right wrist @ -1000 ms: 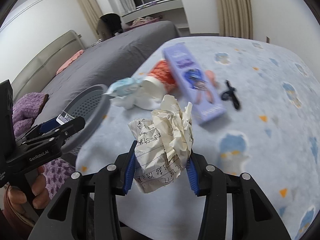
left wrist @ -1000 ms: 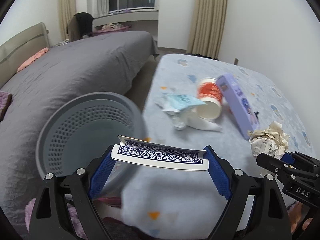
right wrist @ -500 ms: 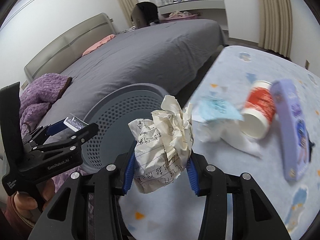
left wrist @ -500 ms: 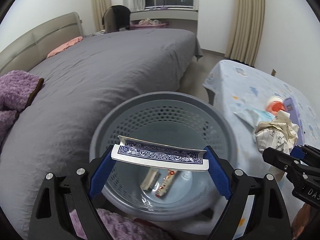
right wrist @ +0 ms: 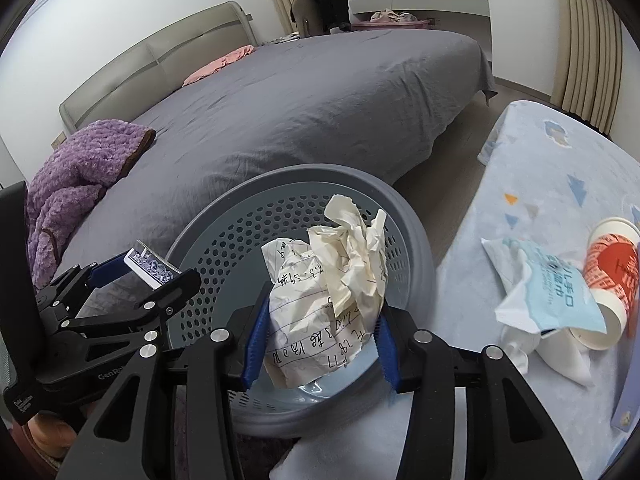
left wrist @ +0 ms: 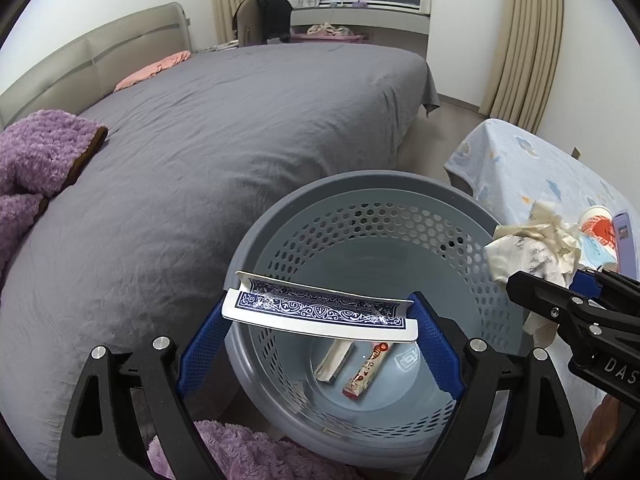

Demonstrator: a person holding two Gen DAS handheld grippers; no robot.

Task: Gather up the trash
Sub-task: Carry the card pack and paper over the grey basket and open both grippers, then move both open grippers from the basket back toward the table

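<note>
A grey perforated basket (left wrist: 360,184) stands between the bed and the table, with two small wrappers (left wrist: 366,372) on its bottom. My left gripper (left wrist: 322,306) is shut on a blue-backed playing card (left wrist: 320,320), held flat over the basket's near side. My right gripper (right wrist: 320,336) holds a crumpled sheet of written paper (right wrist: 332,280) above the basket rim (right wrist: 320,174). Its jaws are opening, and the blue pads still touch the paper on both sides. The left wrist view shows the paper (left wrist: 528,248) at the basket's right edge. In the right wrist view the card (right wrist: 150,264) is at the left.
A large bed with a grey cover (left wrist: 240,140) lies behind the basket, a purple blanket (left wrist: 36,152) on its left. On the table's light-blue cloth (right wrist: 540,184) lie a red-and-white paper cup (right wrist: 612,264), a blue wipes packet (right wrist: 552,284) and a purple box (right wrist: 630,400).
Both grippers have swung left from the table to over the basket, carrying the card and the paper. The right gripper's pads now stand slightly wider around the paper.
</note>
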